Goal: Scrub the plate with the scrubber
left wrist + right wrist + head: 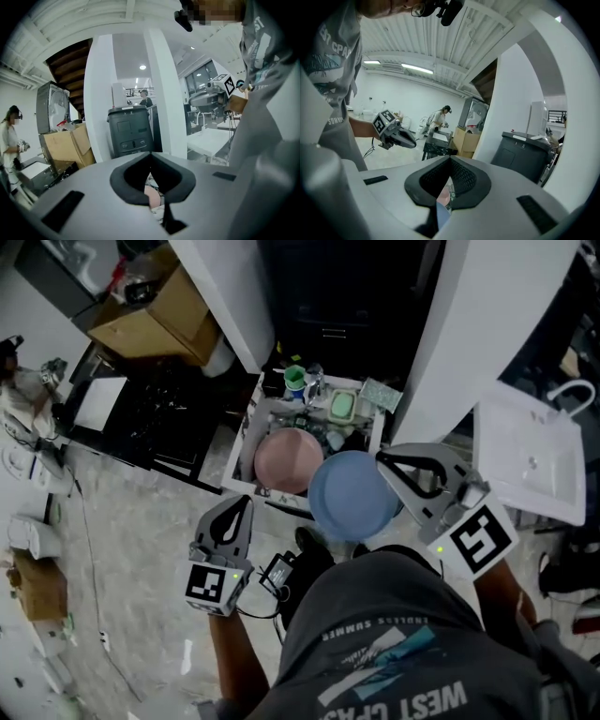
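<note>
**Blue plate pinched in the right tongs, scrubber out ahead in the basin**

The right tongs [382,459] are closed on the rim of a blue plate [352,498]. In the head view the plate hangs off their tips toward the left tongs, its round face turned up to the camera. The right gripper view shows only a thin blue sliver of it wedged low between the two jaws, which meet at the tip.

The left tongs [246,502] are closed with nothing in them. In the left gripper view their jaws touch at the tip and the gap behind holds no object. They sit just beside the blue plate's edge on its far side from the right tongs, apart from it.

Ahead of both pairs of tongs is a white basin [240,457]. A pink plate [284,462] lies in it, straight off the tips of the left tongs, and the blue plate overlaps its near edge. It also shows as a pink patch through the gap in the left gripper view.

The green scrubber [341,407] lies at the basin's far end, beyond the pink plate and well apart from either pair of tongs. A green cup [294,379] stands on its left, and a pale green pad [381,394] lies on its right, nearer the line of the right tongs.
</note>
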`<state>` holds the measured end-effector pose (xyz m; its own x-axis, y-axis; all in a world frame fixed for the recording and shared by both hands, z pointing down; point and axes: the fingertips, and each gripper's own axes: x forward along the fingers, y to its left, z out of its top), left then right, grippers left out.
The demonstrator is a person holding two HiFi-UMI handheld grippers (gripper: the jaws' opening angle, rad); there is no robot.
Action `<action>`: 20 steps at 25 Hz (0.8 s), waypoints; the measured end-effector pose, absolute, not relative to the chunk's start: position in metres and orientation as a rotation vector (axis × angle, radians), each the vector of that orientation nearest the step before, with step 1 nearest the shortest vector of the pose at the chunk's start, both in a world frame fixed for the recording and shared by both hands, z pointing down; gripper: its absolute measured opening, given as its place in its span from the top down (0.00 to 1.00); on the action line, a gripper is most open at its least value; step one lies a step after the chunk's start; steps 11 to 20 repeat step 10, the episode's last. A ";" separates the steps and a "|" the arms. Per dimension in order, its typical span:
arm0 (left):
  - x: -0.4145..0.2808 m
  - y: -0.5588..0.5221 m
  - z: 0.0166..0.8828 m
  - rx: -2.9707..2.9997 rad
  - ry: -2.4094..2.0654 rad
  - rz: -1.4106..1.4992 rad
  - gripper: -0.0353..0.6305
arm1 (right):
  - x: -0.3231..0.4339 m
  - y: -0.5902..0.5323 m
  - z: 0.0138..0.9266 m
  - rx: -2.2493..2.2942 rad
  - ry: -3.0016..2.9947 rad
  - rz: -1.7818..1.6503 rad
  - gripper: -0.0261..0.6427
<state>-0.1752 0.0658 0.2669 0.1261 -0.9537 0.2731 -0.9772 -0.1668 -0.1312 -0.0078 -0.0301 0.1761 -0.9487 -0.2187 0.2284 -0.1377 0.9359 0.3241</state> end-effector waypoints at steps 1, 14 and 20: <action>-0.175 0.071 0.268 2.287 -1.981 0.451 0.95 | -0.006 -0.027 0.176 0.268 -2.829 -0.443 0.92; -0.187 0.101 0.279 2.244 -2.053 0.423 0.95 | -0.002 -0.012 0.184 0.252 -2.809 -0.449 0.92; -0.187 0.101 0.279 2.244 -2.053 0.423 0.95 | -0.002 -0.012 0.184 0.252 -2.809 -0.449 0.92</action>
